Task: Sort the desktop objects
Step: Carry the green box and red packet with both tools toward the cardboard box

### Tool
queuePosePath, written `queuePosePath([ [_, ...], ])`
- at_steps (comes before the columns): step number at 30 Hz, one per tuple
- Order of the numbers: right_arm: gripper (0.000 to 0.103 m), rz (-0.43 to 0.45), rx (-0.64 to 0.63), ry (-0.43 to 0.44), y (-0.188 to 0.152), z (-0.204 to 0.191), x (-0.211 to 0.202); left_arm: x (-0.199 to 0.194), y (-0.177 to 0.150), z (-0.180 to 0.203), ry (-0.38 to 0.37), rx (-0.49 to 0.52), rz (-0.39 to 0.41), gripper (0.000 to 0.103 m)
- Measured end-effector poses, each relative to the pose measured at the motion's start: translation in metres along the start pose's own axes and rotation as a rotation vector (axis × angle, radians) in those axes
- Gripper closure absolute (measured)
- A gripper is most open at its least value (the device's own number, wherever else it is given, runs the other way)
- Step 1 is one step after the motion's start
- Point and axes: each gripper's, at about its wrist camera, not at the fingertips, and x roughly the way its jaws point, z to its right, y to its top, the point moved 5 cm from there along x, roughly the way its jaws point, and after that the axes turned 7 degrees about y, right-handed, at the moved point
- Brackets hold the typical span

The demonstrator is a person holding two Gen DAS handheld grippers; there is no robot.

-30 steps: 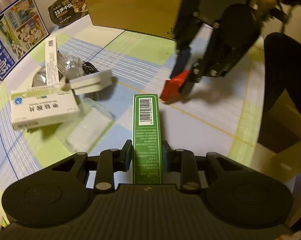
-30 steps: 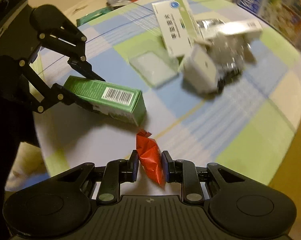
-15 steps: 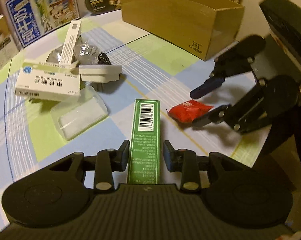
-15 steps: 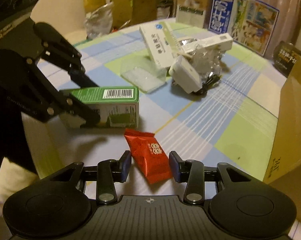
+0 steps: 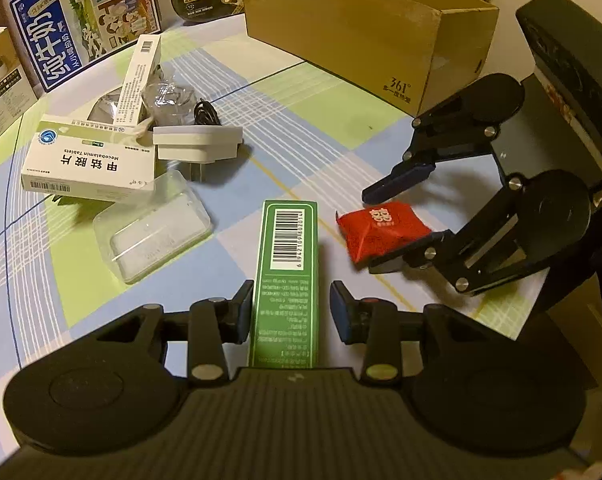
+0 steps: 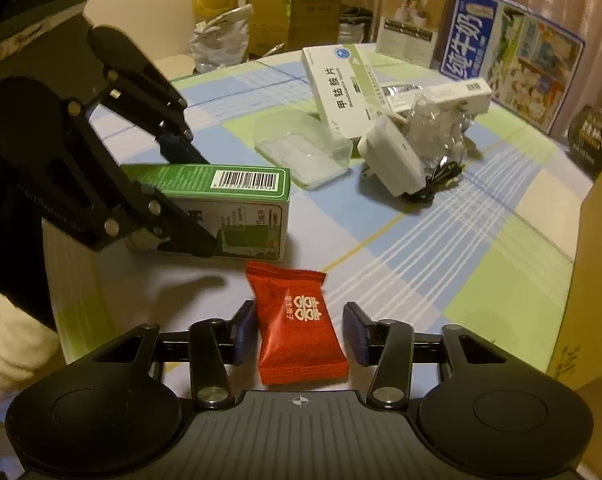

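The green carton [image 5: 287, 276] is seen lying flat on the checked bench [image 5: 321, 120], at 6 o'clock in the left wrist view, between the fingers of the left gripper [image 5: 292, 312]. These fingers are opening; a narrow gap is visible on each side of the carton, so it is not clamped. The red sachet [image 6: 301, 320] is seen lying on the bench at 6 o'clock in the right wrist view, between the fingers of the right gripper [image 6: 299, 334]. These fingers are closing, but clear gaps are left on both sides and the sachet is not yet pressed. In the left wrist view the sachet is placed at 3 o'clock of the carton, just beside it.

Toward 10 o'clock in the left wrist view a cluster is found: a clear plastic case [image 5: 153, 226], a white medicine box [image 5: 89, 168], a white plug adapter [image 5: 197, 142] with a black cable [image 5: 205, 112], and a slim white box [image 5: 139, 80]. An open cardboard box [image 5: 365, 28] is set at 1 o'clock, well apart from the cluster.
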Motion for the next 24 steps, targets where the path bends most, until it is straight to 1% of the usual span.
queuePosePath([
  [2, 0.07, -0.002, 0.005, -0.008, 0.0, -0.001, -0.002, 0.001, 0.0, 0.001, 0.003, -0.006, -0.007, 0.07],
  [5, 0.072, 0.0, 0.025, -0.014, -0.002, -0.004, -0.007, 0.001, -0.001, 0.0, 0.016, -0.031, -0.016, 0.078],
  [9, 0.073, 0.036, 0.088, -0.045, -0.005, -0.007, -0.021, -0.002, -0.003, 0.0, 0.03, -0.062, -0.032, 0.078],
  [12, 0.073, 0.077, 0.152, -0.079, -0.005, -0.009, -0.037, -0.009, -0.002, 0.003, 0.039, -0.084, -0.028, 0.078],
  [16, 0.073, 0.13, 0.236, -0.125, -0.008, -0.013, -0.062, -0.021, 0.003, 0.009, 0.048, -0.111, -0.007, 0.078],
  [19, 0.073, 0.158, 0.276, -0.16, -0.011, -0.013, -0.082, -0.032, 0.014, 0.018, 0.054, -0.113, 0.025, 0.078],
  [24, 0.073, 0.19, 0.318, -0.227, -0.021, -0.009, -0.114, -0.045, 0.038, 0.038, 0.064, -0.089, 0.073, 0.078],
])
